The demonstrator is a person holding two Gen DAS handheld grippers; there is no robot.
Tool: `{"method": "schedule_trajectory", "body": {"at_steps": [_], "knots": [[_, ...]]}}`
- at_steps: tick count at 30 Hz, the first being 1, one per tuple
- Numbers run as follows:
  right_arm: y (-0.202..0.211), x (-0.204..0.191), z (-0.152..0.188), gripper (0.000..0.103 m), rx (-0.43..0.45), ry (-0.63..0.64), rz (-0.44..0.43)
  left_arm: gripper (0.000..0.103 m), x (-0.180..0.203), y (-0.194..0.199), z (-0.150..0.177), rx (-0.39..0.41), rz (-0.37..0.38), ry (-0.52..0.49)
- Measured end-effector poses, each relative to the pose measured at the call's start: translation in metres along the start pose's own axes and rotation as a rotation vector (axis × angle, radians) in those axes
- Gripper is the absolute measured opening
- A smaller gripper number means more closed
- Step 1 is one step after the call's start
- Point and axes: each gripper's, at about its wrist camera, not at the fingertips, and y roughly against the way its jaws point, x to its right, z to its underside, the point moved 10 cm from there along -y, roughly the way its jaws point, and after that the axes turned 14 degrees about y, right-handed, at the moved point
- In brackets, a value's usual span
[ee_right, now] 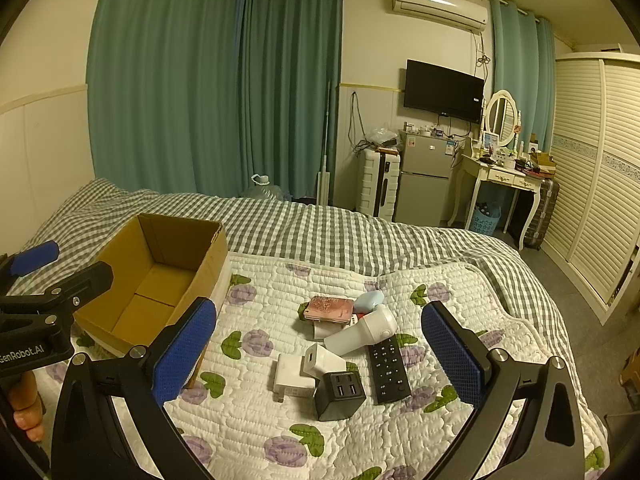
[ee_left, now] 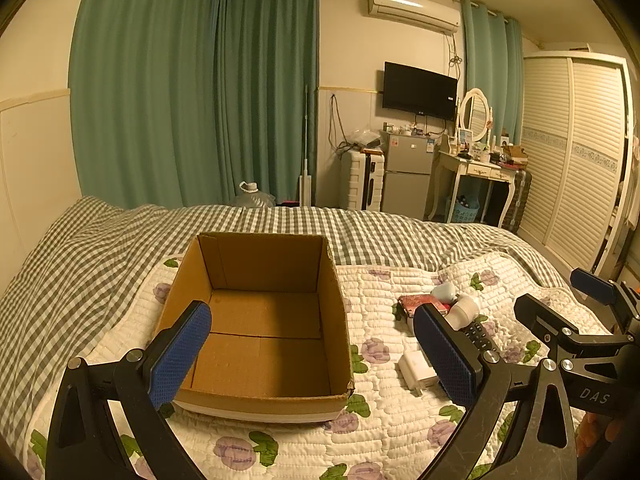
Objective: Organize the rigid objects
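Blue-padded fingers of the right gripper stand spread wide apart, grasping nothing, and hang above a small heap of gadgets on a flowered quilt. Directly between the jaws lie a black USB charger, two white plugs lying against each other, a black remote and a white handheld device that leans over the remote's top end; behind them sit a pink case and a pale blue pod. The aim of that gripper suggests one of the near chargers is the likely first pick. To its left, the left gripper is likewise released and empty, its jaws framing the near wall of an open cardboard box whose floor is bare. Its position looks meant to steady or mark the box as the drop point, though it touches nothing that can be seen. Box and heap rest apart on the quilt, the box to the left, so each item would need a short carry across. Nothing has gone in yet, by the look of it. Beyond lie a checked bedspread, green curtains, a wall television, a small fridge and a dressing table.
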Motion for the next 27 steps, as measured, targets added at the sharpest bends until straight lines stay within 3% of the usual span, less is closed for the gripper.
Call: {"method": "schedule_trajectory", "body": {"at_steps": [27], "knots": [[-0.0021,-0.0031,0.0032,0.103,-0.005,0.002,-0.003,0.103,-0.0006,-0.0003,-0.0001,-0.001,-0.002,0.001]]}}
